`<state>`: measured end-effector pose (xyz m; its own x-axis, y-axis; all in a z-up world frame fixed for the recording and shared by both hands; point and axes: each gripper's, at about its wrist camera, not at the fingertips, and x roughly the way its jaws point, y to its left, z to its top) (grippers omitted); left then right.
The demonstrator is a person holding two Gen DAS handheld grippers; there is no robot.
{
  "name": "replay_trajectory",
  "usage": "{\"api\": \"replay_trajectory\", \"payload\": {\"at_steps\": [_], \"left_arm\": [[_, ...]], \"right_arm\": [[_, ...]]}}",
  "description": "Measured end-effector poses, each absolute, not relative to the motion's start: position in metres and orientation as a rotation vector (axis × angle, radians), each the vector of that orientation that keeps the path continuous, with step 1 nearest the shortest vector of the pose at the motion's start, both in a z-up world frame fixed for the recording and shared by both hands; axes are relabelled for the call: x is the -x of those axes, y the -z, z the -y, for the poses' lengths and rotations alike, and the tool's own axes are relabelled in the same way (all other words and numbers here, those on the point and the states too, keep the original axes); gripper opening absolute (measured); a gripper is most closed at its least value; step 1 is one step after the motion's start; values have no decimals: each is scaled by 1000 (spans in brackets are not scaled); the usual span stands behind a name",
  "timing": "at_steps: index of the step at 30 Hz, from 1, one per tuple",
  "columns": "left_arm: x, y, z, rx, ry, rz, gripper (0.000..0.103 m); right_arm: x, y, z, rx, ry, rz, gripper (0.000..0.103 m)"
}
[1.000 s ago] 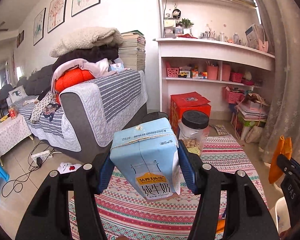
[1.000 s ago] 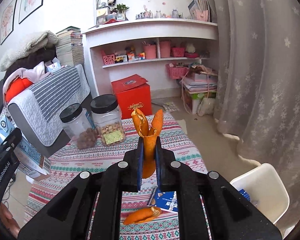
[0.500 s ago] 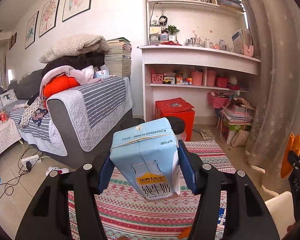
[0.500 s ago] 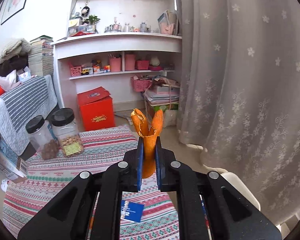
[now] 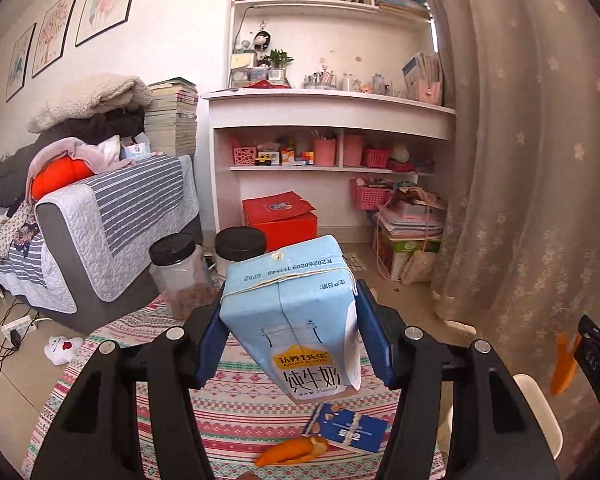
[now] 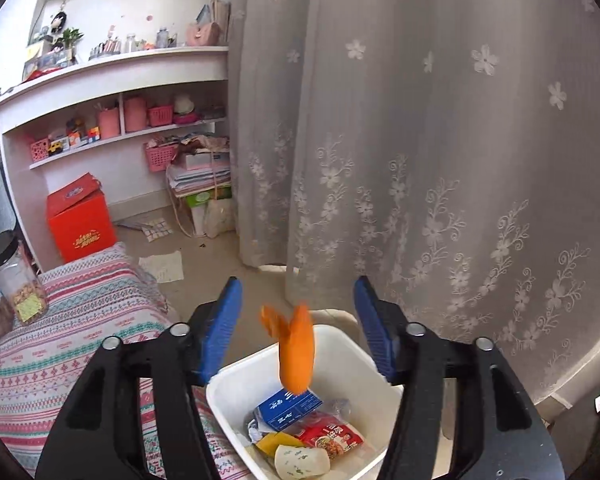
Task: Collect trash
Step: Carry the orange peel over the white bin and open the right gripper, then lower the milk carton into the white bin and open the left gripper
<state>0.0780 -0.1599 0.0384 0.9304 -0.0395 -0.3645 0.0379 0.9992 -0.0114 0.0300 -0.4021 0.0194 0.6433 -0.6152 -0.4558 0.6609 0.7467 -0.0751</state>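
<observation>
My left gripper [image 5: 290,338] is shut on a light blue milk carton [image 5: 296,316], held above the patterned tablecloth [image 5: 228,408]. An orange peel [image 5: 292,451] and a blue packet [image 5: 346,427] lie on the cloth below it. My right gripper [image 6: 298,322] is open over a white trash bin [image 6: 236,404] that holds wrappers and a blue box. An orange peel [image 6: 294,350] is loose in the air between the open fingers, just above the bin. The peel [image 5: 565,362] also shows at the right edge of the left wrist view.
Two black-lidded clear jars [image 5: 180,276] stand at the table's far side. A red box [image 5: 280,220] sits on the floor by the white shelf unit [image 5: 332,120]. A lace curtain [image 6: 420,140] hangs close behind the bin. A striped sofa [image 5: 112,216] stands left.
My right gripper swung right from the table to over the bin and opened, letting go of the orange peel. The left gripper kept the carton and turned slightly right.
</observation>
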Motion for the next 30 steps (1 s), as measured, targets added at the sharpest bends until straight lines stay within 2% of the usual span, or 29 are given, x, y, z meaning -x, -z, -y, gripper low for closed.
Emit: {"api": "replay_trajectory", "payload": {"at_steps": [2,4,22,24,25,26,30], "left_arm": [[-76,-37,176,3,80,-382,58],[-74,-36,192,9,133,-391,58],[-62,-35,354,59,560,-569,59],[-64,-30,368,56,607,-621,66],[-65,-28,372,57,625,-642,79],[-64,-28,373,66,643,-651,84],[-57,-25,372,35,640,-639,87]], "right_arm": [[-19,-25,412,-94,791,-435,88],[-7,-32,424,-87,865,-377,96],[54,-47,530,-326,1072,-308,96],[57,-46,533,-335,1081,-300,96],[58,-46,533,-336,1082,-295,96],[59,-47,533,-331,1083,-292,96],[56,-48,529,-305,1075,-291,96]]}}
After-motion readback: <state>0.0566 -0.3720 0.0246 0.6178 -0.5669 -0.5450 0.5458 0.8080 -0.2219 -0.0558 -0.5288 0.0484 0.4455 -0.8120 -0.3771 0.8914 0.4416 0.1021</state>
